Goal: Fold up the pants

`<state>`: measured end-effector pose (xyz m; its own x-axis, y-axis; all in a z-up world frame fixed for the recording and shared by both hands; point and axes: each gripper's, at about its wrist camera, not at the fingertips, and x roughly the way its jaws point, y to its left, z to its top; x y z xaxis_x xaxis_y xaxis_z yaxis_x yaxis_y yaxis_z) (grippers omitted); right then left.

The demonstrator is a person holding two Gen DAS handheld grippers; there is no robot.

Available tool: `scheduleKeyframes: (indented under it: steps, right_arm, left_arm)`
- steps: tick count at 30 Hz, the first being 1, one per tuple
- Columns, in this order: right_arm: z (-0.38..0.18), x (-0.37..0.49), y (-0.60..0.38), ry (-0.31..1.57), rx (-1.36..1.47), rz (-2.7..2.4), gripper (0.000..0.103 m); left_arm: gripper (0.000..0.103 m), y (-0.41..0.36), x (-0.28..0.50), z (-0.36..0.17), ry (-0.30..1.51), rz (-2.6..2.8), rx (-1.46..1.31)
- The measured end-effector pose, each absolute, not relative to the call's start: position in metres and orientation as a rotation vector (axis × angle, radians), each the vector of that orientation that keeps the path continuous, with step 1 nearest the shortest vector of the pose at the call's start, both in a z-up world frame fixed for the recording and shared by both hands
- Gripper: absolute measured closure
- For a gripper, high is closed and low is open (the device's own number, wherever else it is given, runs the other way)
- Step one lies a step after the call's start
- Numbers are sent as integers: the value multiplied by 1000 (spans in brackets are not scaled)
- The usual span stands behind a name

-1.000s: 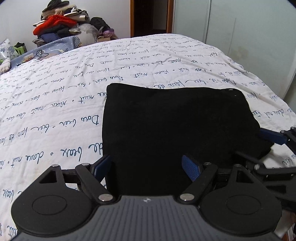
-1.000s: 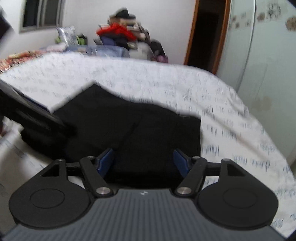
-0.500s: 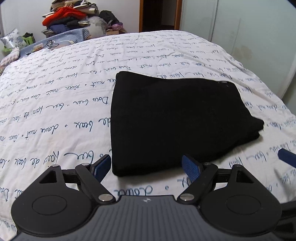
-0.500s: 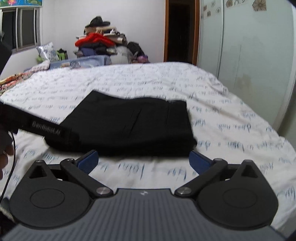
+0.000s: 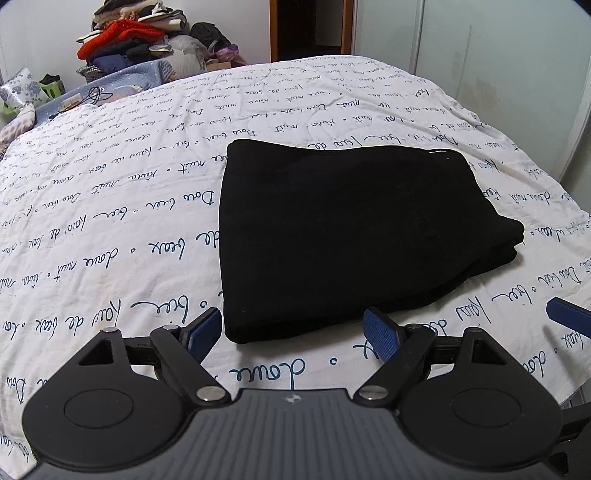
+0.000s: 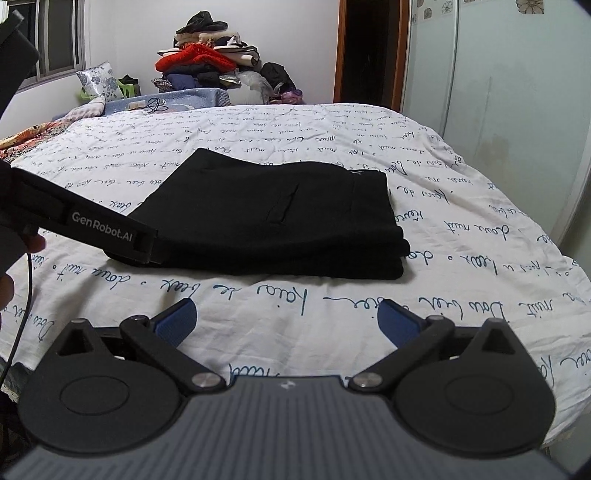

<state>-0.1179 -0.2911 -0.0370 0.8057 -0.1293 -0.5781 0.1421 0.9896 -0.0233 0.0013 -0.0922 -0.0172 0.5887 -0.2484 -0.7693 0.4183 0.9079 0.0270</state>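
Note:
The black pants [image 5: 351, 236] lie folded into a flat stacked rectangle on the white bedsheet with blue script [image 5: 110, 206]. My left gripper [image 5: 293, 332] is open and empty, just short of the pants' near edge. In the right wrist view the pants [image 6: 280, 225] lie ahead, with a pocket slit on top. My right gripper [image 6: 286, 321] is open and empty, held back from the pants over the sheet [image 6: 461, 229]. The left gripper's body [image 6: 92, 225] crosses the left of that view. One blue fingertip of the right gripper [image 5: 567, 315] shows at the left wrist view's right edge.
A pile of clothes [image 5: 125, 40] stands beyond the bed's far left corner, also in the right wrist view [image 6: 207, 62]. A dark doorway [image 5: 310, 26] and pale wardrobe doors [image 5: 480, 55] are behind. The bed's right edge [image 6: 554, 251] drops off beside the wardrobe.
Both grippers have let go of the pants and pulled back toward me. The right gripper has opened wider. The pants lie still, folded.

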Motion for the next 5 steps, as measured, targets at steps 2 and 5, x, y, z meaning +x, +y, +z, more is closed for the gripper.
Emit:
scheduleKeyframes:
  steps: [2,5]
  right_arm:
    - [-38,-117,-291,620,18,-144,0]
    - [-38,-117,-290,623,8,-141,0]
  left_arm:
    - [19,-92,1,-17,852,-391,218]
    - [19,-92,1,-17,857,-401,219]
